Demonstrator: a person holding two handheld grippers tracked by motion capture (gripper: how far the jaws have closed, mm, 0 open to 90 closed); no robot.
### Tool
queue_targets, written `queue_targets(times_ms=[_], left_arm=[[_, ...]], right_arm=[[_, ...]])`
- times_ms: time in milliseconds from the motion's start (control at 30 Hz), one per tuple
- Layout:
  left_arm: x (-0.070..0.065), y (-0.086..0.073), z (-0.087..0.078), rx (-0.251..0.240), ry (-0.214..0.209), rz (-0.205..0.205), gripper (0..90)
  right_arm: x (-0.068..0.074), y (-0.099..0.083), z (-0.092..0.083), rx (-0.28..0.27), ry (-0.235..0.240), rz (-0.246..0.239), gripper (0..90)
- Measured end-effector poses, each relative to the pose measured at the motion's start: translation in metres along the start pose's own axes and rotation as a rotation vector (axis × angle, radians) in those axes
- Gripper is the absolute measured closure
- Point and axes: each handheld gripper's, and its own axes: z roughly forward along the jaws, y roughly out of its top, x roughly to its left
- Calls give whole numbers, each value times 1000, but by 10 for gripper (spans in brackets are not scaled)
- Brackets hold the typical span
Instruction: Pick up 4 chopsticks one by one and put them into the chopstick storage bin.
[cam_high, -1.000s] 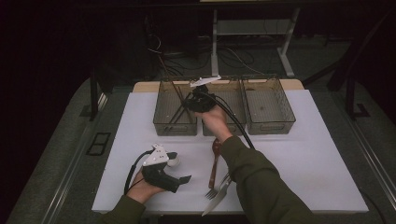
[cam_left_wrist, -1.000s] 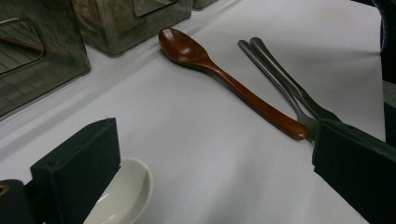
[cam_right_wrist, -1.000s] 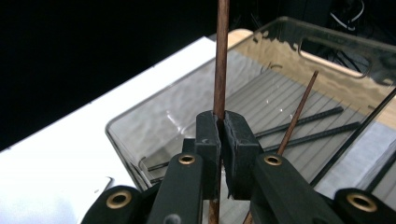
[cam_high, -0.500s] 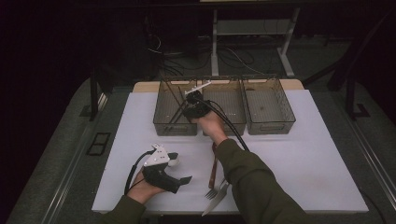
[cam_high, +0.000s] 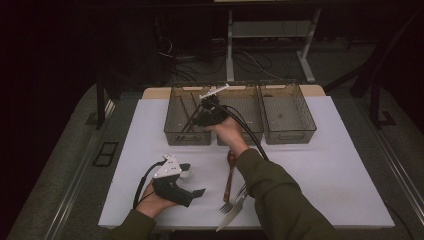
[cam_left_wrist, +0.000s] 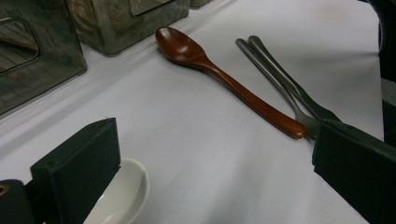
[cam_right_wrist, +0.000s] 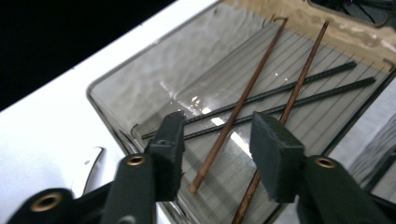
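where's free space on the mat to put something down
The mat is bare right of the sleeve, below the right bin, and on its left strip beside the left bin. Crowded: the front middle, with spoon, fork, knife, left claw.

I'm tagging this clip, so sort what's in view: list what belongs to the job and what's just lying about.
Job, probably sorting cutlery: right gripper, open over the left bin; brown chopsticks; black chopsticks; wooden spoon; fork; knife; white spoon; left gripper.
Lying about: floor cables; desk frame behind.
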Motion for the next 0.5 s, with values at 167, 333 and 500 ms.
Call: queue_targets(times_ms=[167,333,500], left_arm=[[0,0,0,6,3,7,0],[0,0,0,6,6,4,0],[0,0,0,9,9,7,0]], right_arm=[[-1,-2,-15,-35,31,-8,441],[-7,-9,-32,-70,55,-8,399],[-12,-19,-50,-102,76,-8,373]])
